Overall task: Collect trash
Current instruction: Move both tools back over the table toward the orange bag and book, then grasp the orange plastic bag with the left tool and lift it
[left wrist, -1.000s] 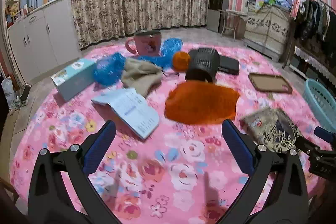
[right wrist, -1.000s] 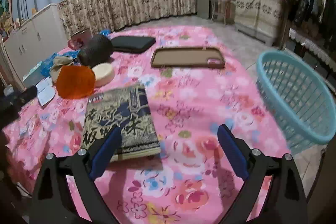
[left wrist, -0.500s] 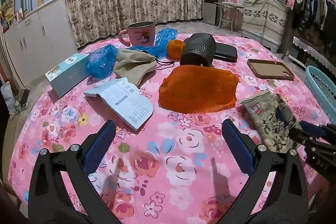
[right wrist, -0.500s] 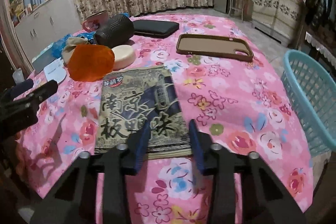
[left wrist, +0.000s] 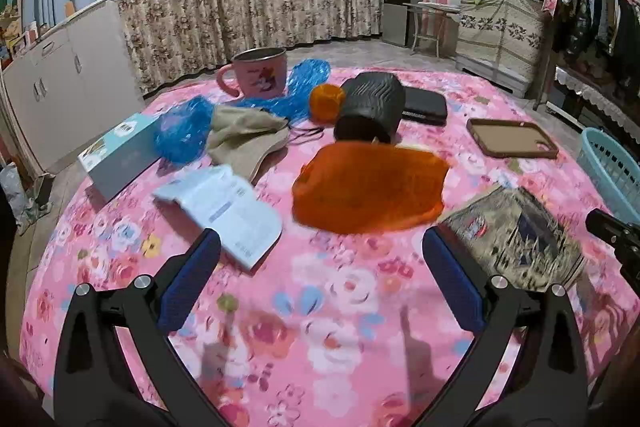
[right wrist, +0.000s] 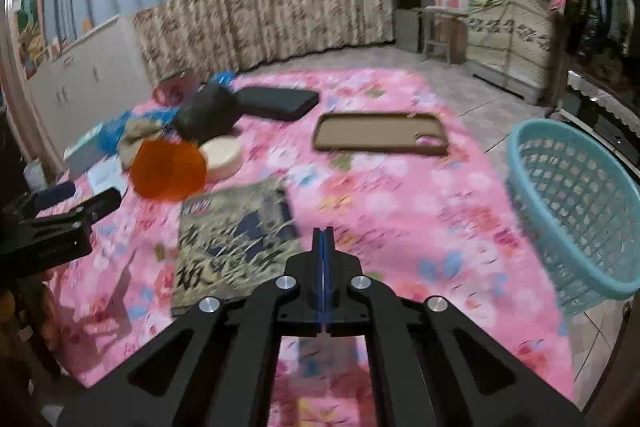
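A dark printed snack packet [right wrist: 232,239] lies near the front of the pink flowered tablecloth [right wrist: 380,195]. My right gripper [right wrist: 324,233] is shut at the packet's near right corner, and that edge looks lifted off the cloth. In the left wrist view the same packet [left wrist: 516,235] shows a shadow under it, with the right gripper [left wrist: 608,231] at its right side. An orange plastic bag [left wrist: 368,187], blue plastic bags [left wrist: 182,135] and a paper leaflet [left wrist: 224,207] lie farther back. My left gripper [left wrist: 320,239] hangs open over bare cloth, holding nothing.
A teal basket [right wrist: 572,203] stands off the table's right edge. On the table are a pink mug [left wrist: 260,77], a black ribbed cylinder [left wrist: 372,103], a black case [left wrist: 424,105], a brown phone case [right wrist: 380,133], a pale blue box [left wrist: 120,151] and a beige hat [left wrist: 248,135].
The right jaws went from wide open to fully closed at the packet's near edge, and the packet now looks tilted up. The left gripper has stayed open and hardly moved.
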Demonstrator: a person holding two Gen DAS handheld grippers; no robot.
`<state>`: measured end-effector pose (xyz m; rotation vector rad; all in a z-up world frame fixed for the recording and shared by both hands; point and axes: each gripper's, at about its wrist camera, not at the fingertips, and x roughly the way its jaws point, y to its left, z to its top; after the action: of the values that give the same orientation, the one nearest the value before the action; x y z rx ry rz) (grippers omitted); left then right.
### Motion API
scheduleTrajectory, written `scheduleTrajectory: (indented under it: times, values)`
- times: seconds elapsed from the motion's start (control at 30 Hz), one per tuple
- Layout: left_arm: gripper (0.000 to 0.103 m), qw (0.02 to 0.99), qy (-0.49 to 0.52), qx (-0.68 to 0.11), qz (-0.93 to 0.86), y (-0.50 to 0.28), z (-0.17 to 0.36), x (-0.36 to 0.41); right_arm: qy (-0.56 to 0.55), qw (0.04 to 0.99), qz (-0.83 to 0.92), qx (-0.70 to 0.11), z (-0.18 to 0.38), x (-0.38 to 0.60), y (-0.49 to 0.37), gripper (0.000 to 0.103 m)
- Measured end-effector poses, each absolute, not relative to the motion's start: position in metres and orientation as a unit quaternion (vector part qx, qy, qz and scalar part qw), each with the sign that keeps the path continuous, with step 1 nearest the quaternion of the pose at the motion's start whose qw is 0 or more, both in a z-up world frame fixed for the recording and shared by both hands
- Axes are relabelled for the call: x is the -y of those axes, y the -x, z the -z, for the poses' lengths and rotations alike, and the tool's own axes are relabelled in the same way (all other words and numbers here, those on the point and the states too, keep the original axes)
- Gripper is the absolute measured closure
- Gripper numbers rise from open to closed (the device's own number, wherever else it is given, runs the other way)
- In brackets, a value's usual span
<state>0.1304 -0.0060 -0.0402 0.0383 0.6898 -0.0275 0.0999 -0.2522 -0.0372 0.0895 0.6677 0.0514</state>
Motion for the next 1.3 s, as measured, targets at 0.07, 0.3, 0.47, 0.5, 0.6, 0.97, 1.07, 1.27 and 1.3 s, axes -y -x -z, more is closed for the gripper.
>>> scheduleTrajectory:
  times: [0.07,0.3,0.47,0.5,0.6,0.97,1.07,1.27,1.3]
  values:
    - [0.005,0.938,-0.012,-0.346,0.023,-0.140,0.038,0.010,-0.054,0.942,-0.020,-0.331,0.038,0.261,-0.103,0.103]
    - [0.006,0.928,-0.009,-0.370,0.032,-0.172,0.046,0.025,-0.084,0.930,0.000,-0.357,0.051,0.279,-0.106,0.101]
    - [0.041,0.910,0.010,-0.409,0.061,-0.189,0.062,0.023,-0.077,0.925,0.001,-0.373,0.059,0.274,-0.112,0.101]
    - [0.045,0.908,0.009,-0.415,0.064,-0.190,0.065,0.022,-0.076,0.923,-0.002,-0.377,0.060,0.272,-0.113,0.101]
    - [0.067,0.901,0.011,-0.427,0.076,-0.190,0.071,0.021,-0.068,0.922,-0.009,-0.380,0.062,0.266,-0.115,0.101]
    - [0.101,0.910,0.011,-0.408,0.074,-0.175,0.059,-0.004,-0.063,0.923,-0.013,-0.378,0.061,0.262,-0.108,0.101]
    - [0.053,0.915,0.011,-0.398,0.058,-0.170,0.054,-0.011,-0.069,0.923,-0.005,-0.379,0.061,0.264,-0.108,0.090]
    - [0.016,0.925,0.007,-0.377,0.035,-0.167,0.047,-0.008,-0.041,0.938,0.027,-0.343,0.050,0.261,-0.100,0.022]
    - [0.016,0.926,0.005,-0.375,0.036,-0.168,0.046,-0.004,-0.039,0.936,0.026,-0.350,0.053,0.261,-0.102,0.022]
